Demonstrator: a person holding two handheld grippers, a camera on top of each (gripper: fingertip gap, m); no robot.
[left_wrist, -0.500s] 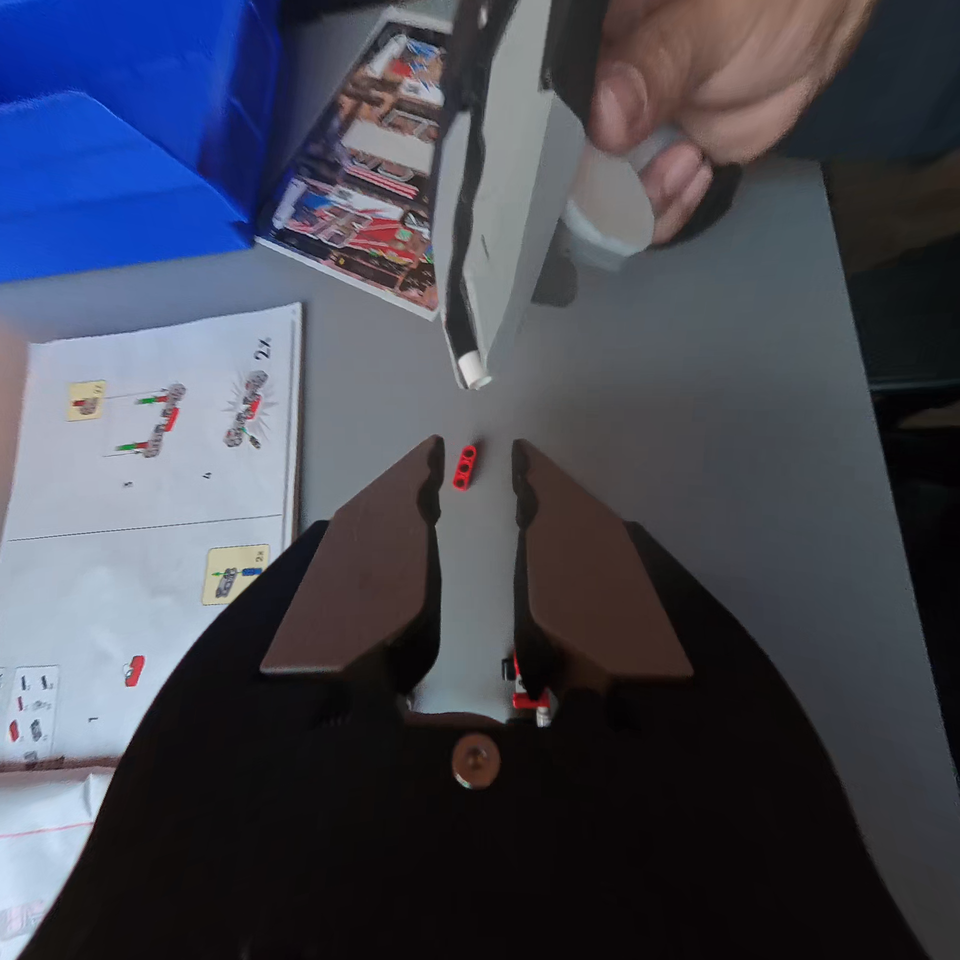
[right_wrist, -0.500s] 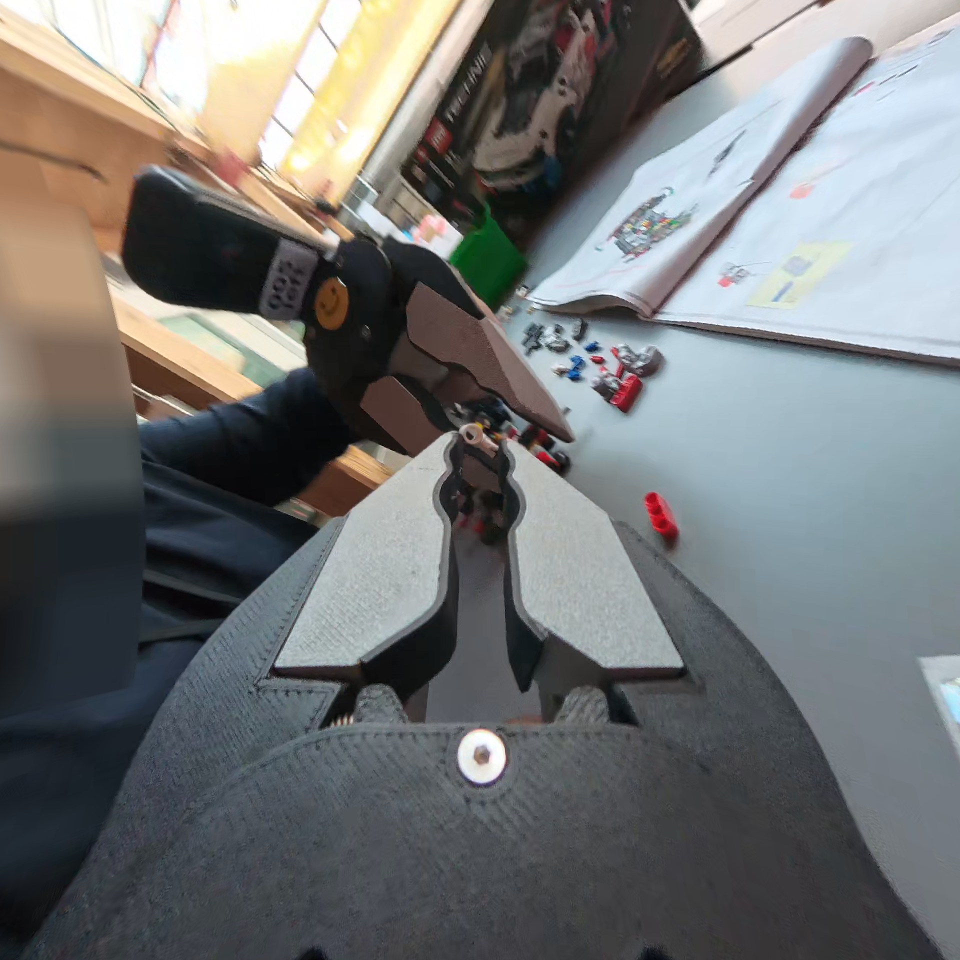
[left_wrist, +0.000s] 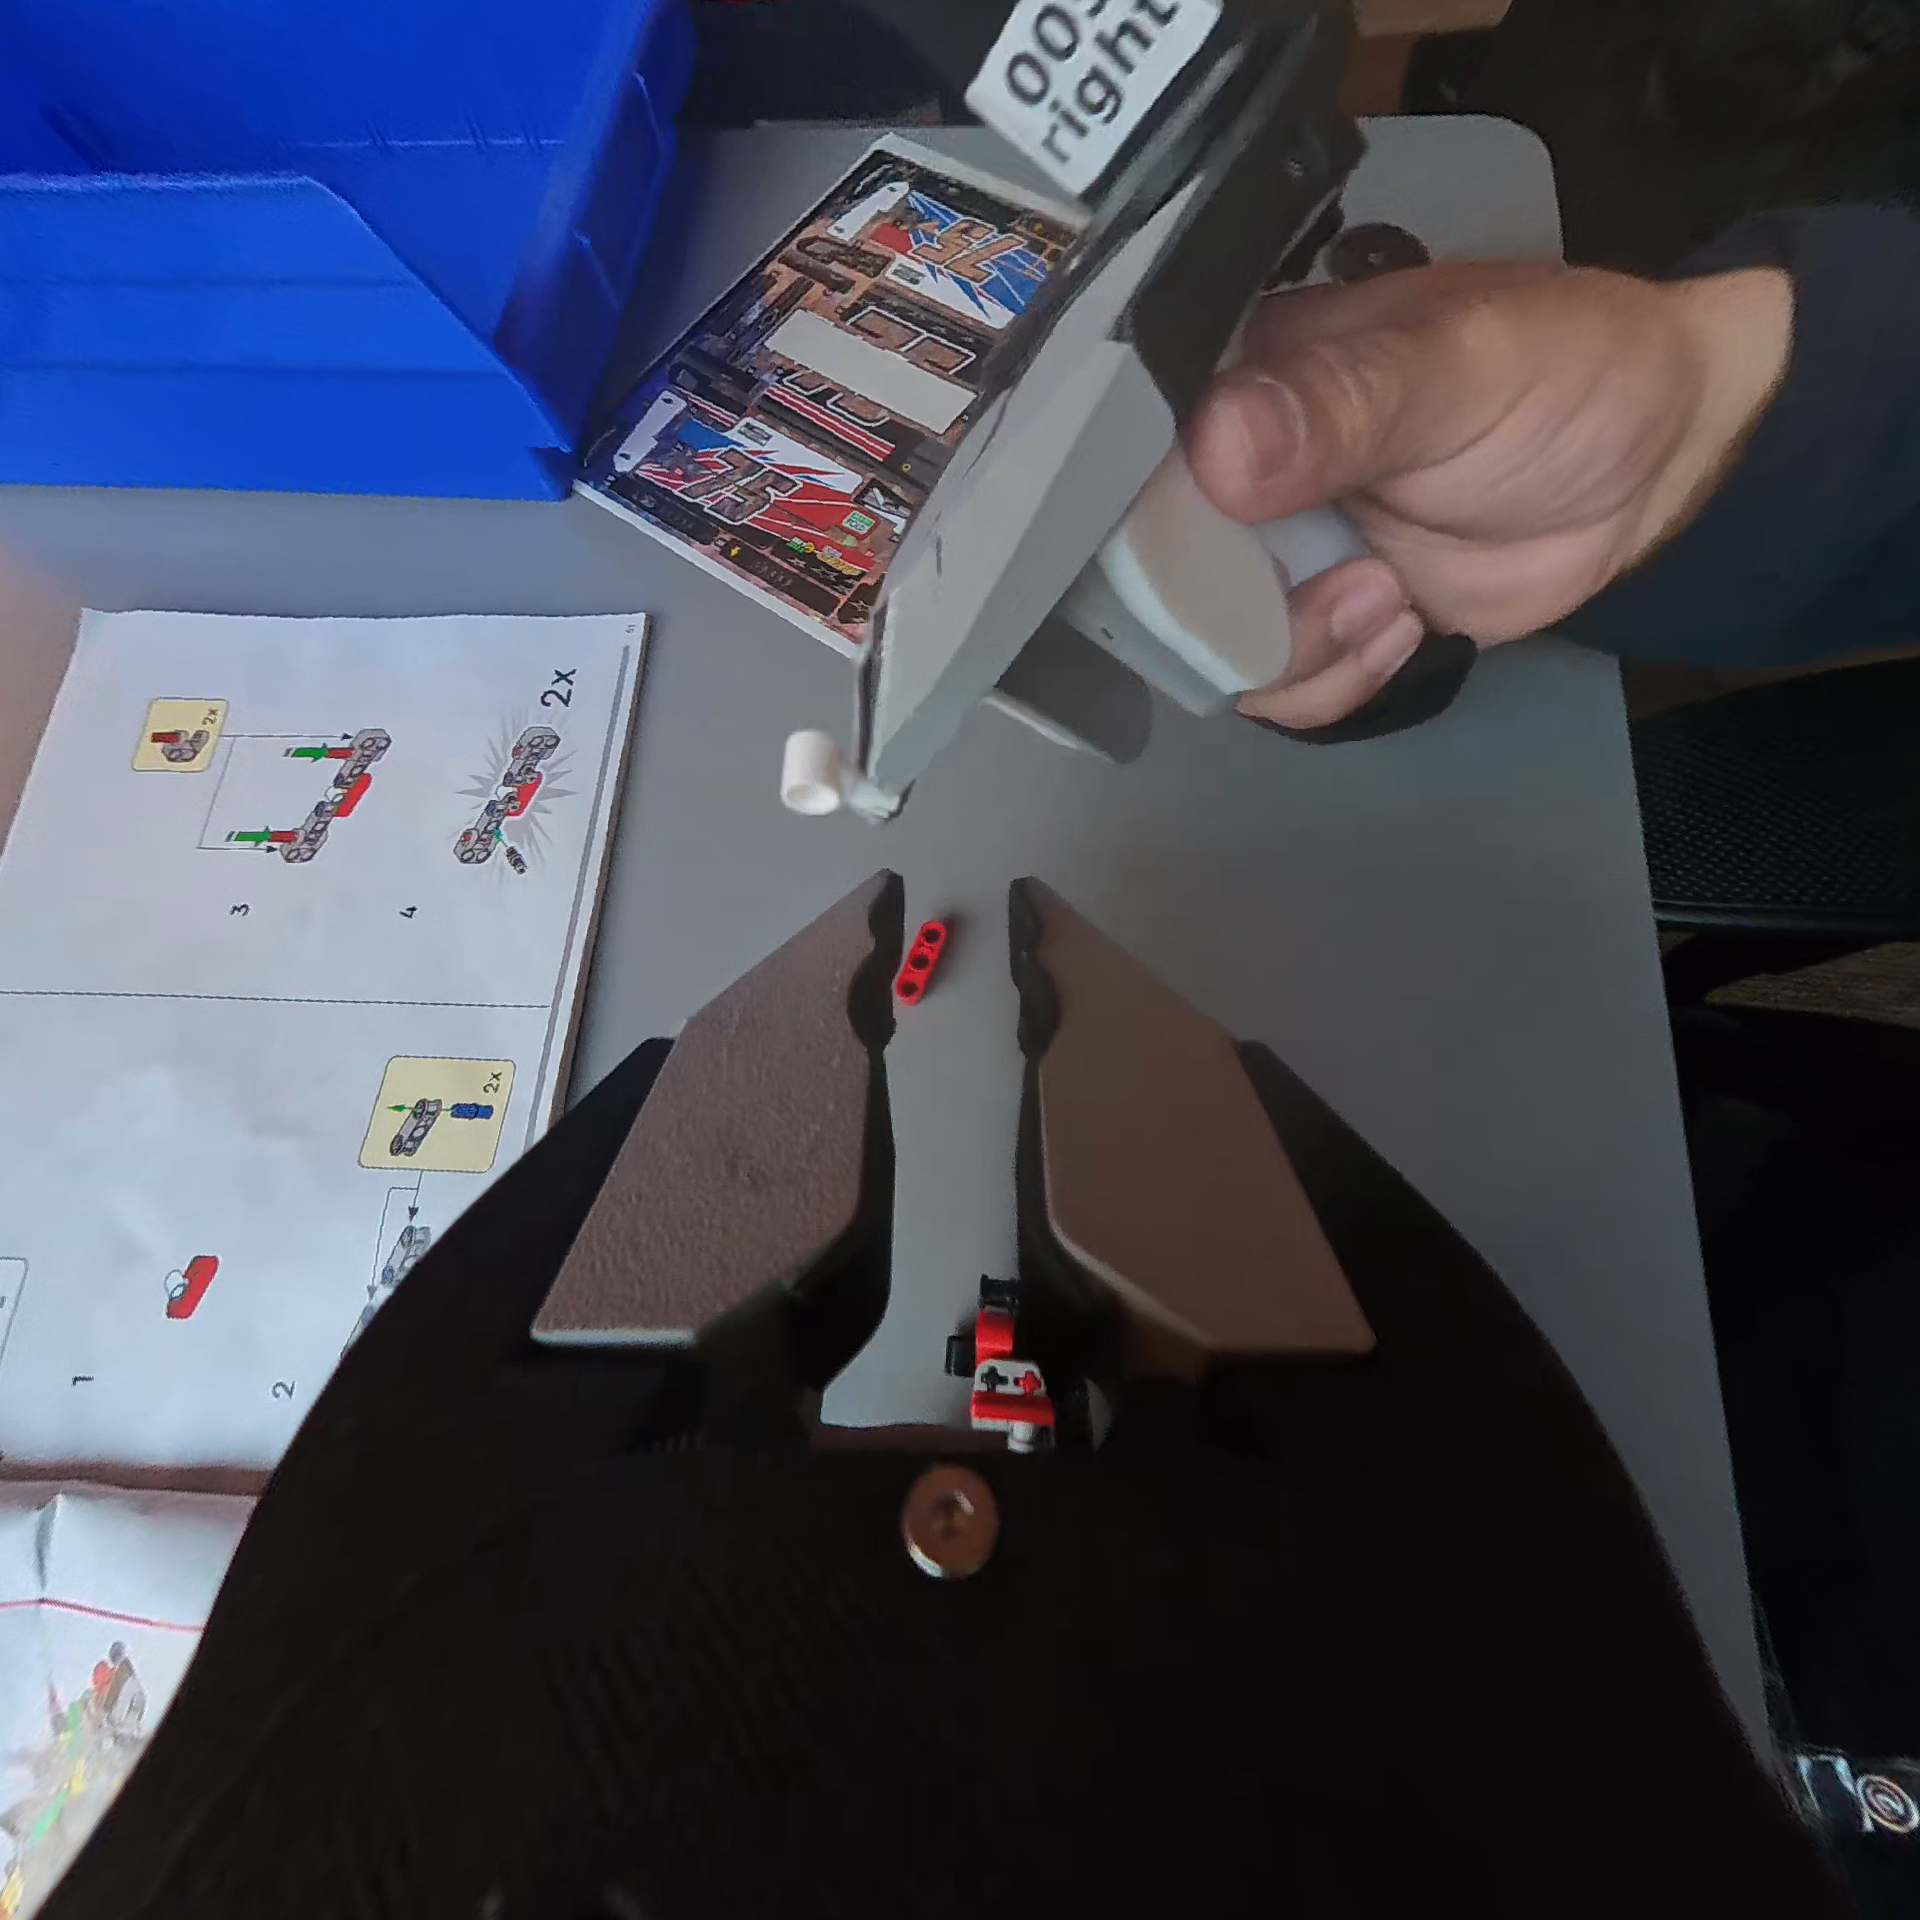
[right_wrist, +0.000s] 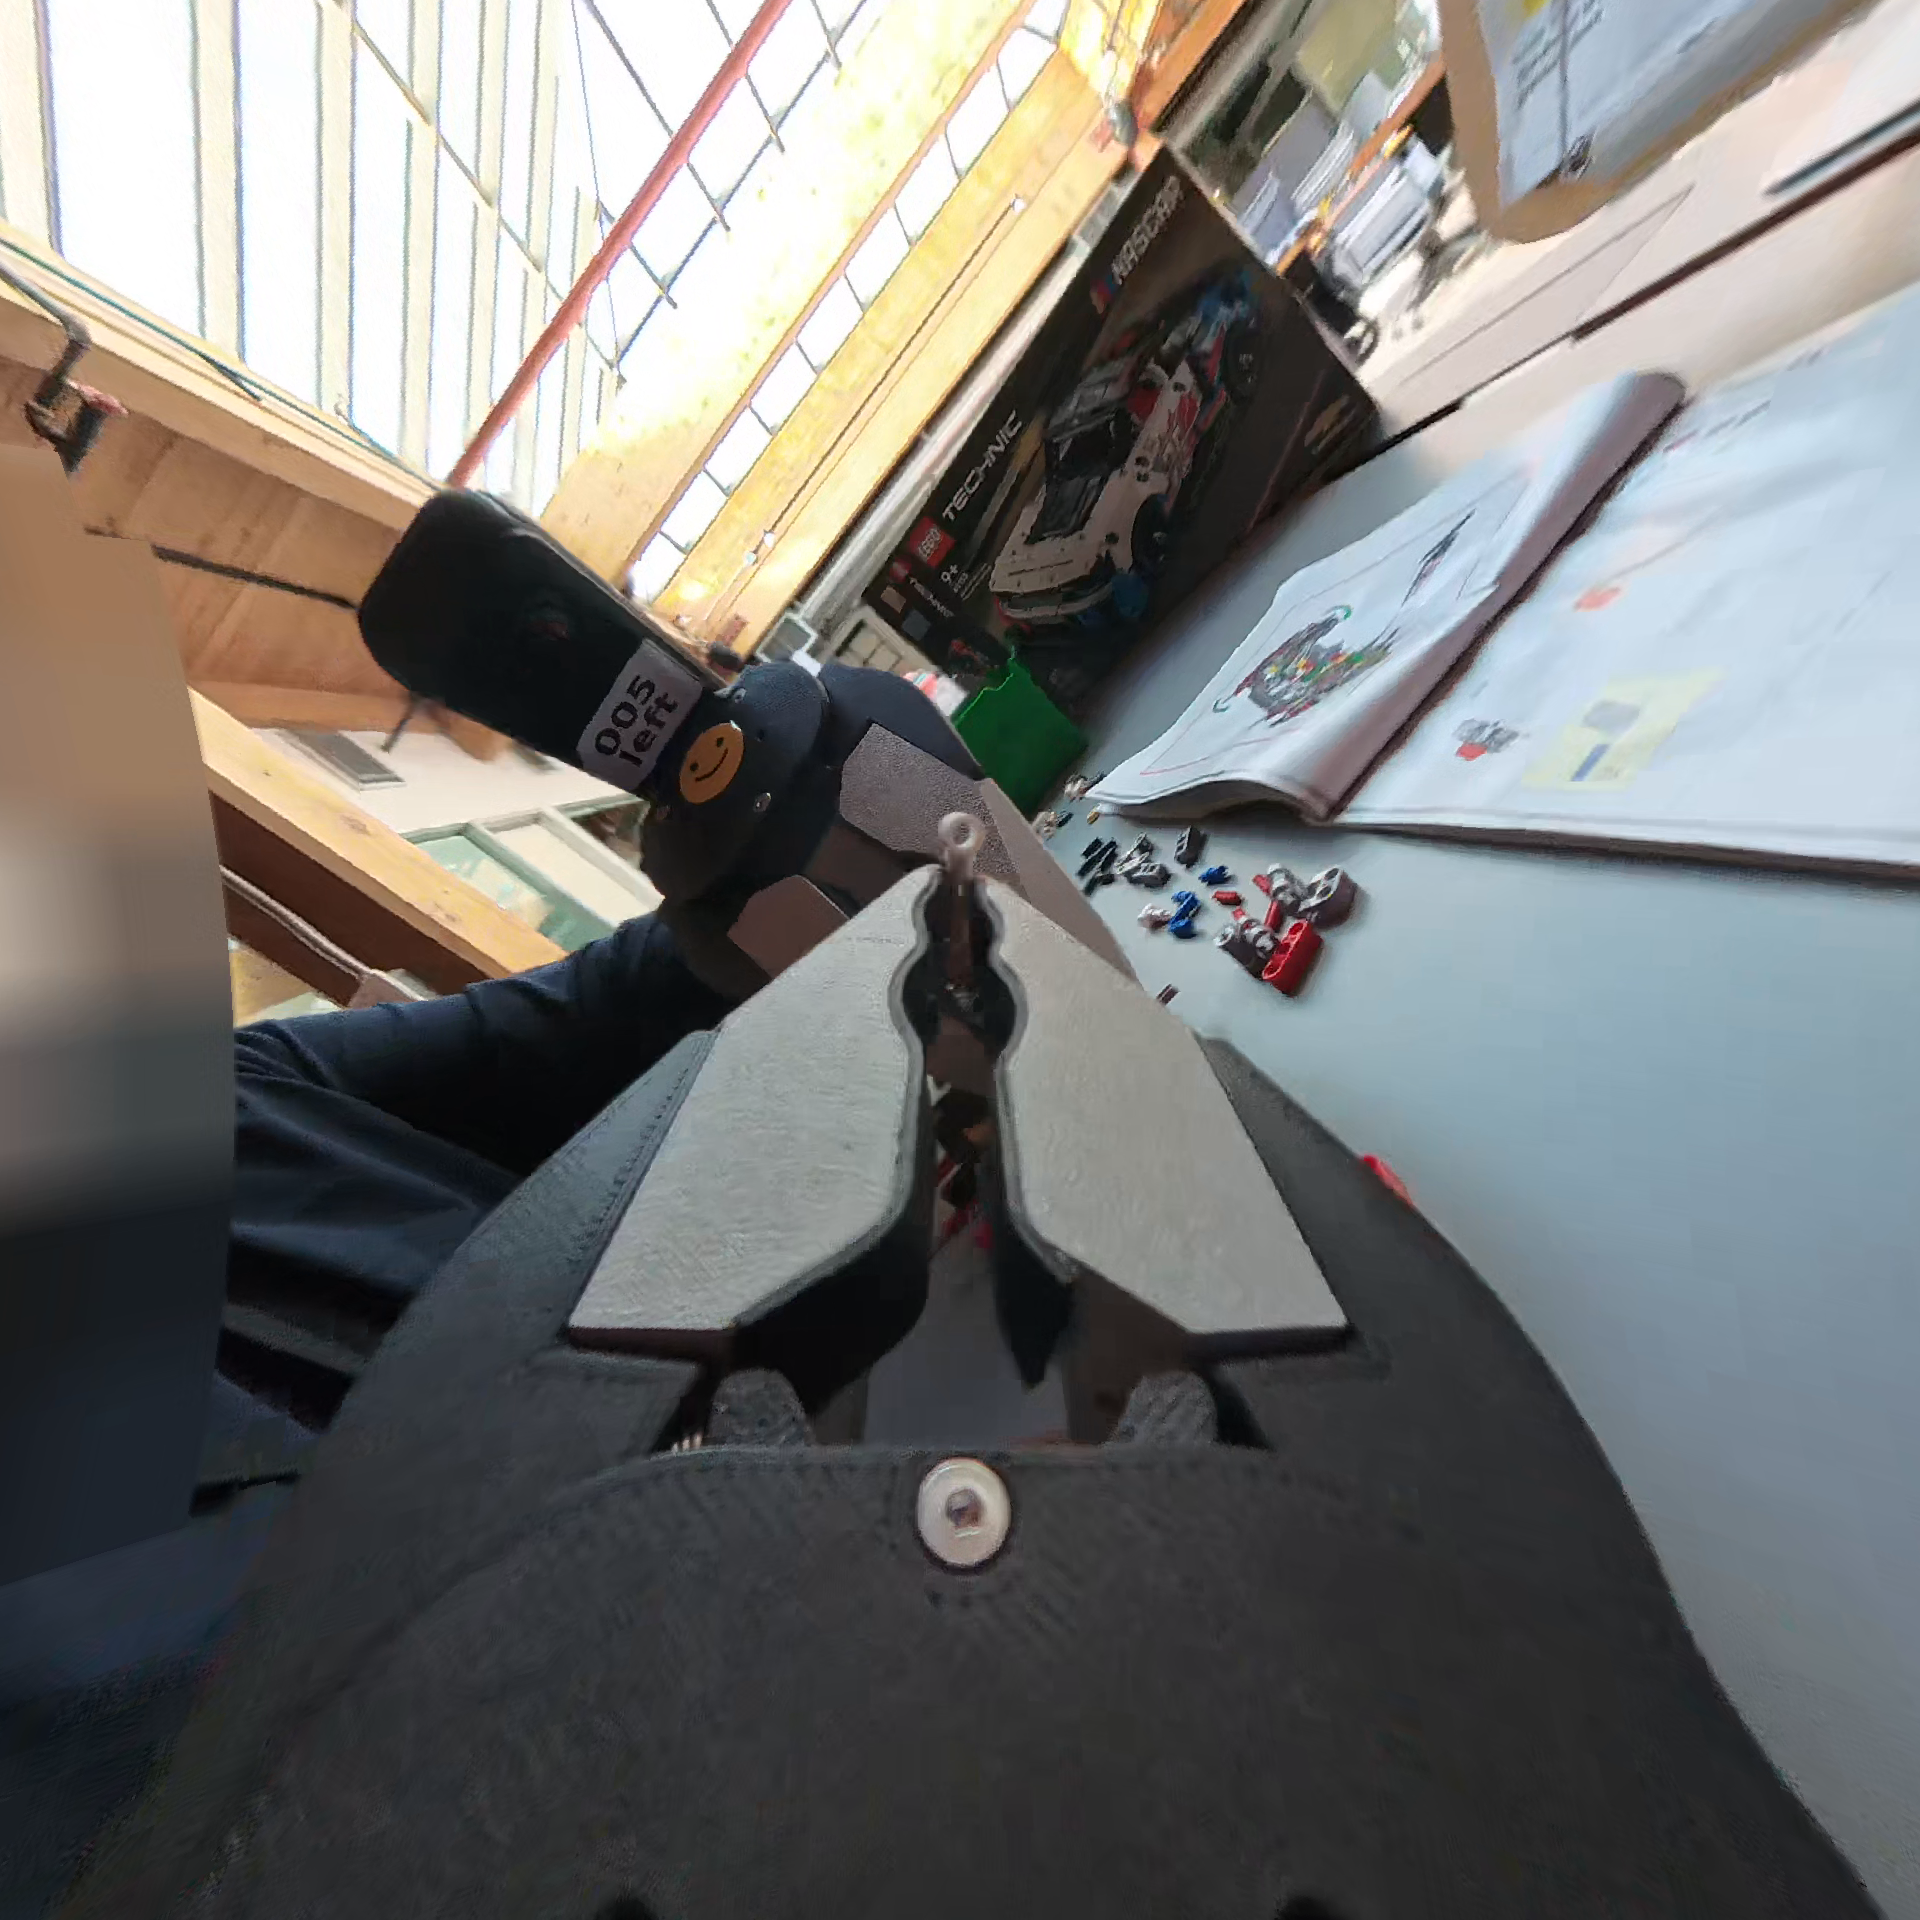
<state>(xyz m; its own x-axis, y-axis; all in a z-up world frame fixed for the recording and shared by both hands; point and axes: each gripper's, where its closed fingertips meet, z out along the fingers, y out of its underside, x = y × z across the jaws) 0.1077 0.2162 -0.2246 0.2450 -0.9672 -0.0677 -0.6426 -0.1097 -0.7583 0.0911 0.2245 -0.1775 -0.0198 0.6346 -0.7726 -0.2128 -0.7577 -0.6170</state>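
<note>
We see the left hand-held gripper (left_wrist: 951, 894) hanging above the grey bench (left_wrist: 1299, 1039) with its brown fingers parted around, not touching, a small red plastic three-hole beam (left_wrist: 922, 961) lying flat below. We judge the beam light, stiff and smooth; its long sides offer the best hold. The right hand-held gripper (right_wrist: 958, 883) is closed on a small white plastic pin with a ring-shaped head (right_wrist: 958, 836), its tips pinching the stem. Printed matter is near: an open instruction booklet (left_wrist: 312, 935), a colourful sticker sheet (left_wrist: 831, 395), and white labels on both tools.
</note>
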